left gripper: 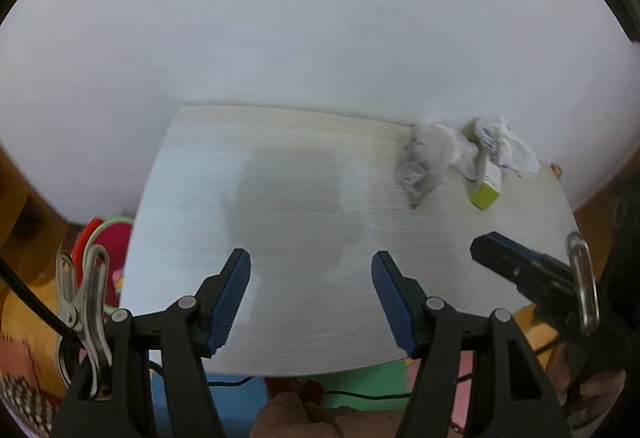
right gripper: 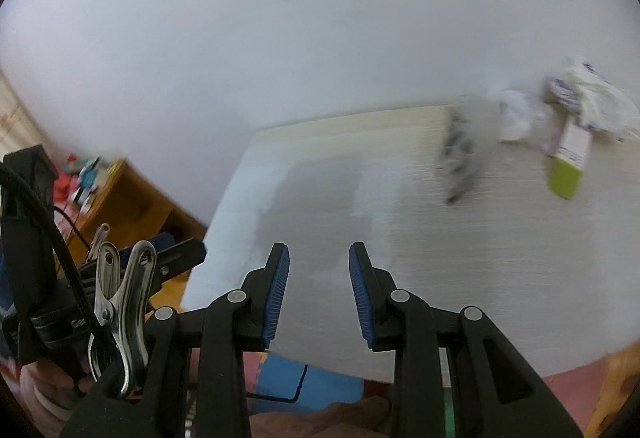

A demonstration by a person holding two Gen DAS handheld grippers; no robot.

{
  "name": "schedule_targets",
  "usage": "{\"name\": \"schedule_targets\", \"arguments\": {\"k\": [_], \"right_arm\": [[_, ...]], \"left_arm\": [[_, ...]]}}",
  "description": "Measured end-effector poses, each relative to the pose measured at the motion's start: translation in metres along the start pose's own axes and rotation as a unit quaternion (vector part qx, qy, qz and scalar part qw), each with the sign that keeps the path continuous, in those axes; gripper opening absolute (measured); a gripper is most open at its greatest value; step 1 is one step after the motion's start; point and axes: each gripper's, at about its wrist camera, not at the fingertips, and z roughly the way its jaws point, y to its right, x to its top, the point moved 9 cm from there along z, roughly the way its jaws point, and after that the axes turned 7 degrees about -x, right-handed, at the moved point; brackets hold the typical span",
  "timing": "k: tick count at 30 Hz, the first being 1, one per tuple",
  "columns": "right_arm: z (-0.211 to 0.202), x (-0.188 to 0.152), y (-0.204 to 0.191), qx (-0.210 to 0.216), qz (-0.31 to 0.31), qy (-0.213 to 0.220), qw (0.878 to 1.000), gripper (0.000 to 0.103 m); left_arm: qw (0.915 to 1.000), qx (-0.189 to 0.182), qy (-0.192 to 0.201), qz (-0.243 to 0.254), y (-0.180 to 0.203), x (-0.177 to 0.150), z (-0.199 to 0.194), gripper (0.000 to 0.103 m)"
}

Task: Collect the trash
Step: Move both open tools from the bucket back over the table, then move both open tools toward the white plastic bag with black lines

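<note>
The trash lies in a loose cluster at the far right corner of the pale wood-grain tabletop [left gripper: 304, 198]: a crumpled grey-and-clear plastic wrapper [left gripper: 424, 166], a small white carton with a lime-green end [left gripper: 486, 186] beside it, and a wad of crumpled white paper with blue print [left gripper: 506, 146] behind, against the white wall [left gripper: 320, 18]. How far the pieces touch one another is hard to tell through the blur.

Nothing has been picked up yet; this looks like the approach step. The left gripper [left gripper: 311, 302] hangs over the bare near part of the table, its blue-padded jaws spread wide and empty. The right gripper [right gripper: 319, 294] has its jaws at a narrower gap, also empty, with the cluster well off to its upper right.

The next move probably calls for carrying a gripper across to the cluster, straddling one piece and closing on it. The right jaws would likely need to widen for the carton.
</note>
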Motion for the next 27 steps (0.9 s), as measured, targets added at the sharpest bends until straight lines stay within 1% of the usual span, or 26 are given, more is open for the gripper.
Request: {"name": "schedule_targets", "arguments": {"k": [3, 7, 12, 16, 22, 27], "right_arm": [[0.000, 0.007, 0.017, -0.021, 0.023, 0.011, 0.999, 0.032], [-0.006, 0.014, 0.045, -0.044, 0.050, 0.023, 0.998, 0.032], [-0.009, 0.018, 0.085, -0.062, 0.077, 0.022, 0.995, 0.032], [-0.007, 0.020, 0.108, -0.064, 0.080, 0.012, 0.995, 0.032], [0.000, 0.028, 0.136, -0.059, 0.077, -0.003, 0.995, 0.032], [0.010, 0.032, 0.158, -0.054, 0.070, -0.018, 0.996, 0.033]], "left_arm": [[0.9998, -0.011, -0.006, 0.014, 0.011, 0.007, 0.010, 0.066], [0.9990, -0.025, -0.023, 0.030, 0.030, 0.013, 0.027, 0.066], [0.9980, -0.039, -0.031, 0.039, 0.060, 0.024, 0.047, 0.066], [0.9983, -0.044, -0.028, 0.027, 0.084, 0.036, 0.069, 0.066], [0.9980, -0.049, -0.036, 0.014, 0.115, 0.053, 0.113, 0.066], [0.9983, -0.034, -0.044, 0.018, 0.131, 0.063, 0.150, 0.066]]}}
